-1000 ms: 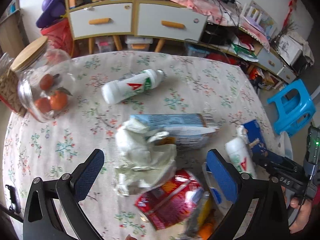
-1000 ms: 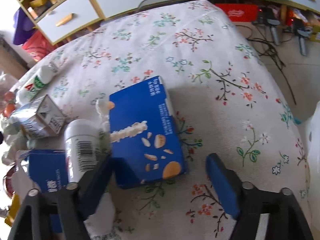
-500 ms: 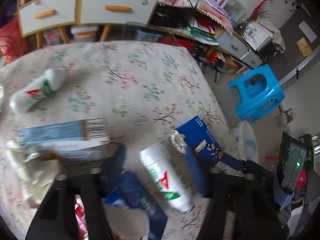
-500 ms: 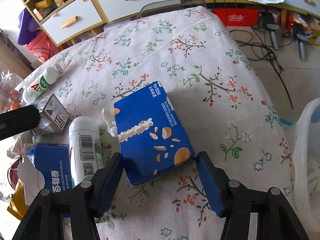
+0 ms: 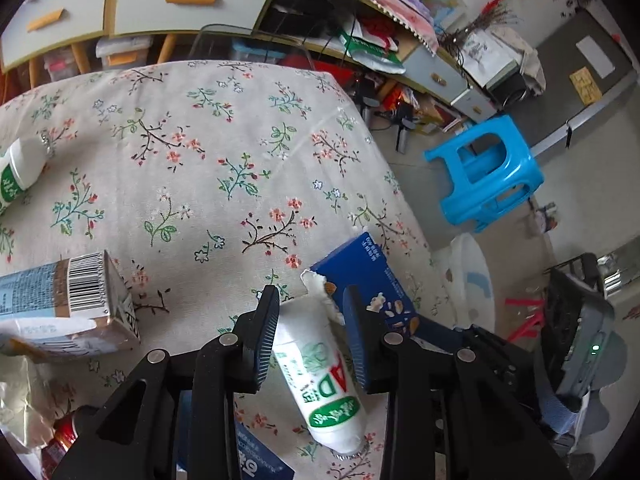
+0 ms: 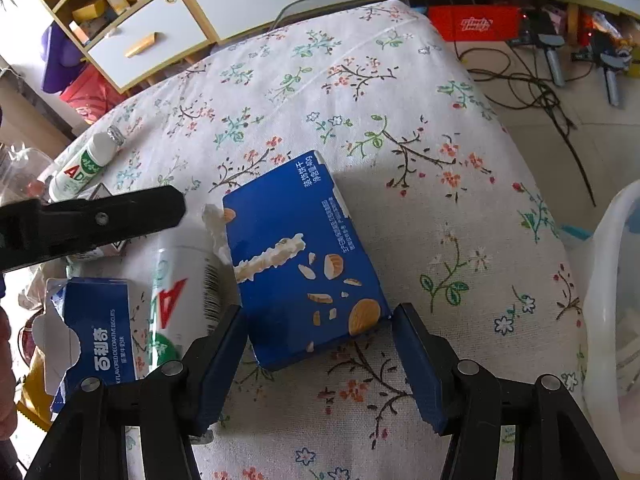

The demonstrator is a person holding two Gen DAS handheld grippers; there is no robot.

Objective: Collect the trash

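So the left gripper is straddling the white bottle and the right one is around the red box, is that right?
Not quite: the box between the right gripper's fingers is blue, not red, as the right wrist view shows. The left gripper does straddle the white bottle, seen in the left wrist view.

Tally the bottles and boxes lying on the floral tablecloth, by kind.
White bottles: 2 (near bottle, far bottle)
Blue boxes: 2 (almond box, biscuit box)
Pale barcode carton: 1
Total: 5
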